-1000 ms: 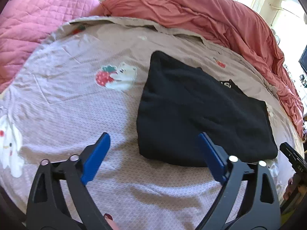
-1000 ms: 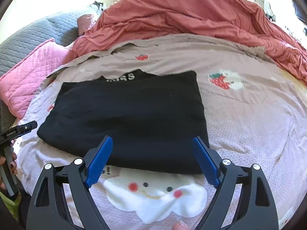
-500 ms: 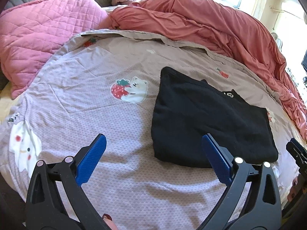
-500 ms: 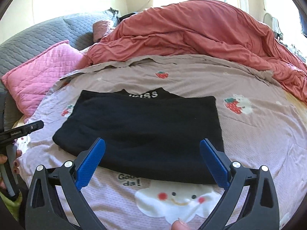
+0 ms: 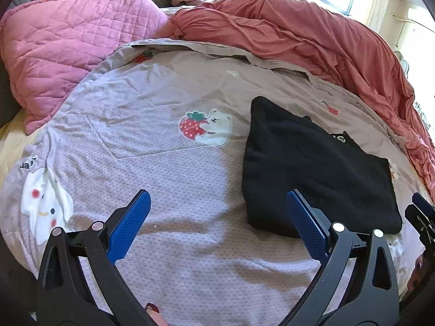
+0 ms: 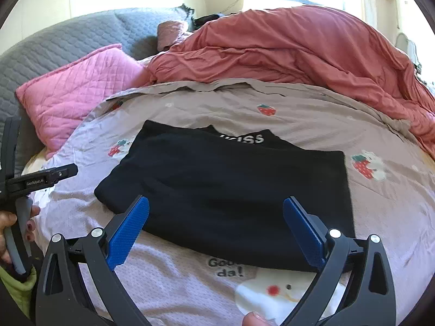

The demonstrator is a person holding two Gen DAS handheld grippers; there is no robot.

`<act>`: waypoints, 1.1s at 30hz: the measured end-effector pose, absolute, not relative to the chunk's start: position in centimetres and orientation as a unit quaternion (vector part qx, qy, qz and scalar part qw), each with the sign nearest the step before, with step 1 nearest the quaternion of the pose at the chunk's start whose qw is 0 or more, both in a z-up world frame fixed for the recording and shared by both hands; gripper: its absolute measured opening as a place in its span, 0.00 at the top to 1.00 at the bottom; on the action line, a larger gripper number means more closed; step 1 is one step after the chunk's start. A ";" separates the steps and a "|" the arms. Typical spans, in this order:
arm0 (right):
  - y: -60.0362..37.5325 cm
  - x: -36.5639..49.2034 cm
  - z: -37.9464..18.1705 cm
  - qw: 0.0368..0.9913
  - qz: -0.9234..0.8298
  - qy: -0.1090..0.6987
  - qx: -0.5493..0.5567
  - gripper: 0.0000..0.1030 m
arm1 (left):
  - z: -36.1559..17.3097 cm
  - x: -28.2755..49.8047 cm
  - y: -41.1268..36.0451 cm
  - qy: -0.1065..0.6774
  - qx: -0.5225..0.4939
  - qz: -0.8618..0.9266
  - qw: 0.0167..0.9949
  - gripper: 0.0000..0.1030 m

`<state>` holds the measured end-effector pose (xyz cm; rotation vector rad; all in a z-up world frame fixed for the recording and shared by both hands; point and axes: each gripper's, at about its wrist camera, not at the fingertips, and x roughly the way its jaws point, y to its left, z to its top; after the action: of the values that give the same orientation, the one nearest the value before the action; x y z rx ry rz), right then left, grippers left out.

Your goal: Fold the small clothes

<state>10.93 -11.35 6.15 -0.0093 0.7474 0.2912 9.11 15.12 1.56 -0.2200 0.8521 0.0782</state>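
Note:
A black garment (image 6: 231, 184) lies folded flat in a rectangle on the lilac printed bedsheet (image 6: 174, 277), with white lettering at its far edge. It also shows at the right of the left wrist view (image 5: 312, 171). My right gripper (image 6: 216, 231) is open and empty, held above the garment's near edge. My left gripper (image 5: 217, 222) is open and empty, above bare sheet to the left of the garment. The left gripper also shows at the left edge of the right wrist view (image 6: 40, 179).
A salmon duvet (image 6: 299, 54) is bunched along the far side of the bed. A pink quilted pillow (image 5: 68, 54) lies at the left, with a grey headboard (image 6: 68, 43) behind it. The sheet carries strawberry-bear prints (image 5: 206, 127).
Both grippers have drawn back and up from the garment, so it looks smaller and farther away. The garment has not moved. Both stay open.

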 end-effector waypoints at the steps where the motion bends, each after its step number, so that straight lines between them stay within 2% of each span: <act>1: -10.9 11.1 6.0 0.920 0.145 0.364 -0.009 0.04 | 1.5 9.2 15.3 0.413 -0.107 0.039 0.904 0.09; 16: -4.4 12.5 3.7 0.907 0.179 0.373 -0.074 0.04 | -0.4 9.9 17.7 0.426 -0.109 0.067 0.895 0.09; 33: 5.2 12.6 -1.8 0.876 0.212 0.361 -0.242 0.05 | -2.3 10.6 20.6 0.438 -0.128 0.095 0.885 0.09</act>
<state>12.64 5.20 -1.81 -0.5044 0.7531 0.4420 10.63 20.57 -2.33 -0.2660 0.9111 0.1973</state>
